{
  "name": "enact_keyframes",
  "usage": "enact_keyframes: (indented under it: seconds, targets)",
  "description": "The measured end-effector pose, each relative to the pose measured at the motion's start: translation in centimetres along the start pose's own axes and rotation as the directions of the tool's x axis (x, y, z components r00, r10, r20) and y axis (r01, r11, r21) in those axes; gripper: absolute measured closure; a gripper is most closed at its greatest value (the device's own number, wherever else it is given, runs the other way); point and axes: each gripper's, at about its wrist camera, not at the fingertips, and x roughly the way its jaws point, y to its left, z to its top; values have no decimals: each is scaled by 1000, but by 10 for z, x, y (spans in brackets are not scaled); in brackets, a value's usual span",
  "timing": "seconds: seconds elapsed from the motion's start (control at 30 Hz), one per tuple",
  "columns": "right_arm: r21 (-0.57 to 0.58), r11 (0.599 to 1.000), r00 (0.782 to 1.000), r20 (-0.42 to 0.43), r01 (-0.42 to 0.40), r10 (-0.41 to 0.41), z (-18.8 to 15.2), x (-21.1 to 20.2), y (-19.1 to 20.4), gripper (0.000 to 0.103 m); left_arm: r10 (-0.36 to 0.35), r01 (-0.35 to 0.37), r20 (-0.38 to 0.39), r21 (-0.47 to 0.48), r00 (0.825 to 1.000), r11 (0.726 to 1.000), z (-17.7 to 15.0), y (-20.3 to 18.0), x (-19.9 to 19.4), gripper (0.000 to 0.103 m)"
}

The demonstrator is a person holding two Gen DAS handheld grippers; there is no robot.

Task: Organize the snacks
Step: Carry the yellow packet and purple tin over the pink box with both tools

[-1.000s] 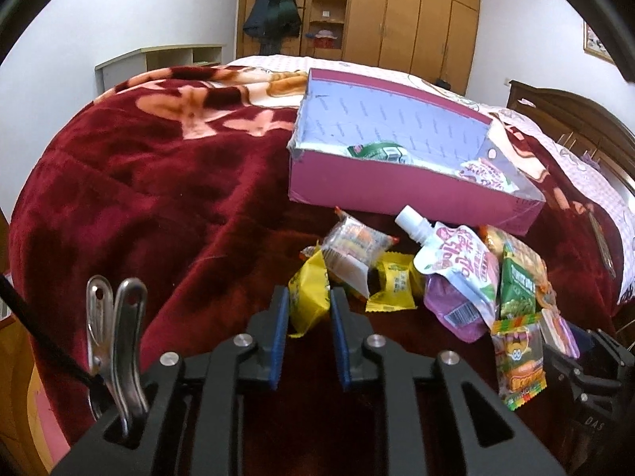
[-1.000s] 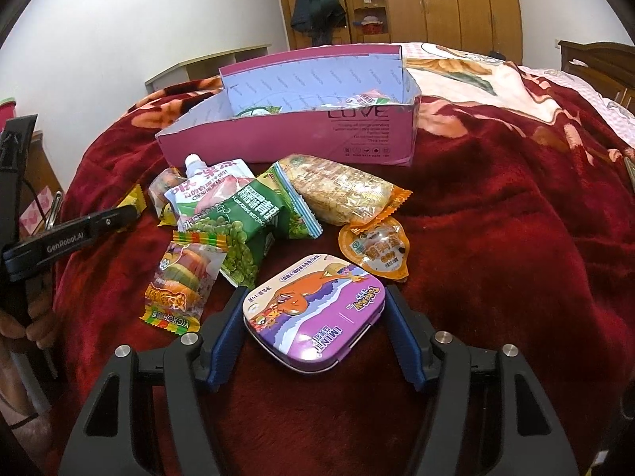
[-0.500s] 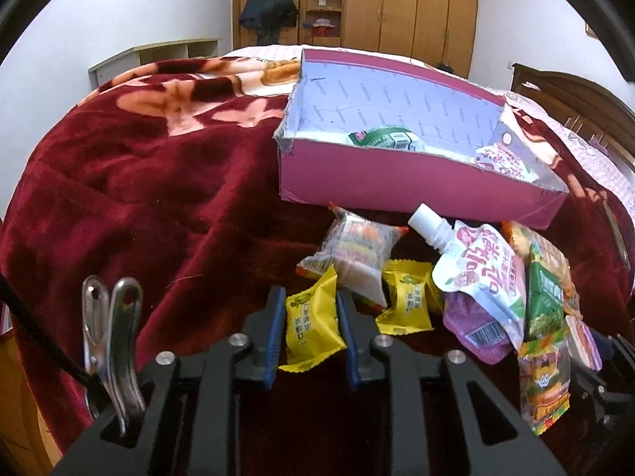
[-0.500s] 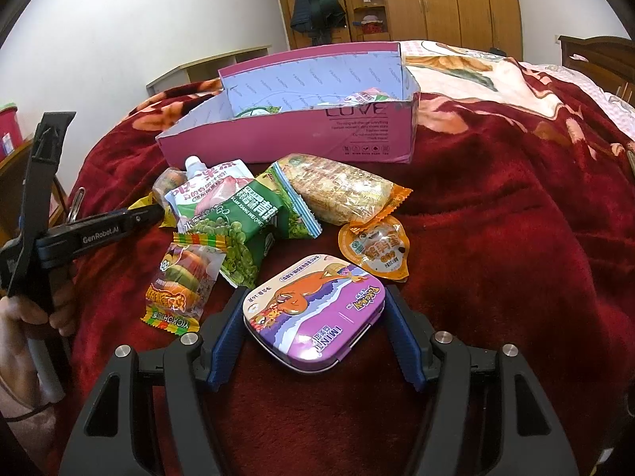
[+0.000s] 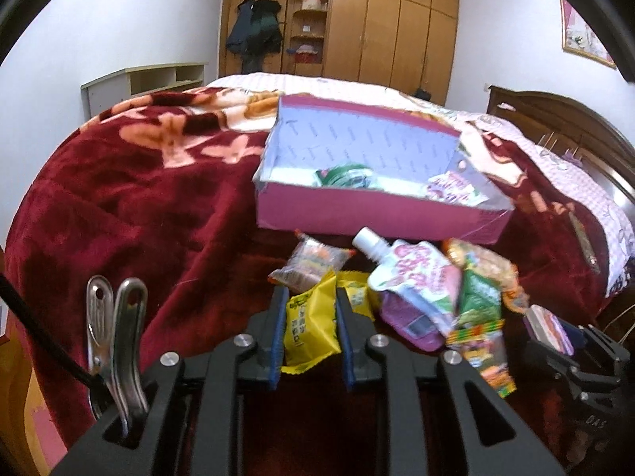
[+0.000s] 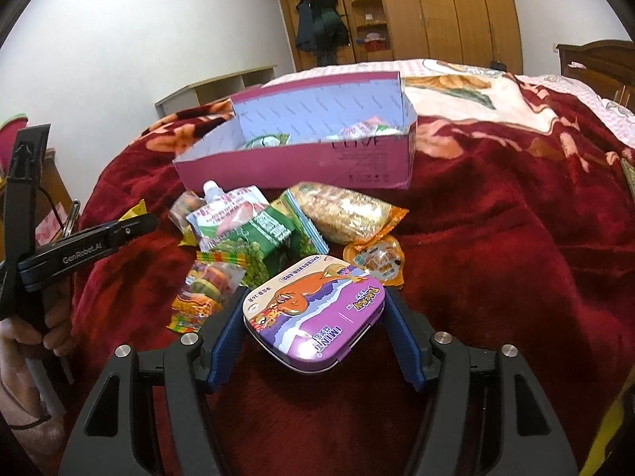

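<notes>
A dark red blanket with pale floral motifs covers the bed. A wooden wardrobe lines the far wall; dark coats hang at its open shelf section. A low shelf unit stands against the white wall. A framed picture hangs above the wooden headboard.

Each view is taken low and close along its own fingers, angled down across the bed. The pink box and snack pile are shared, seen from left and right.
</notes>
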Motion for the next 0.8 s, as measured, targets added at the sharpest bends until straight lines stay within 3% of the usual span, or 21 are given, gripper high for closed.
enact_keyframes:
  seconds: [0.3, 0.8]
  targets:
    - [-31, 999, 999, 28, -19, 20, 9, -11, 10, 36, -27, 25, 61, 24, 998, 999, 23, -11, -17, 80]
    - [-53, 999, 995, 94, -9, 14, 40, -22, 7, 36, -38, 32, 110, 62, 993, 998, 58, -28, -12, 80]
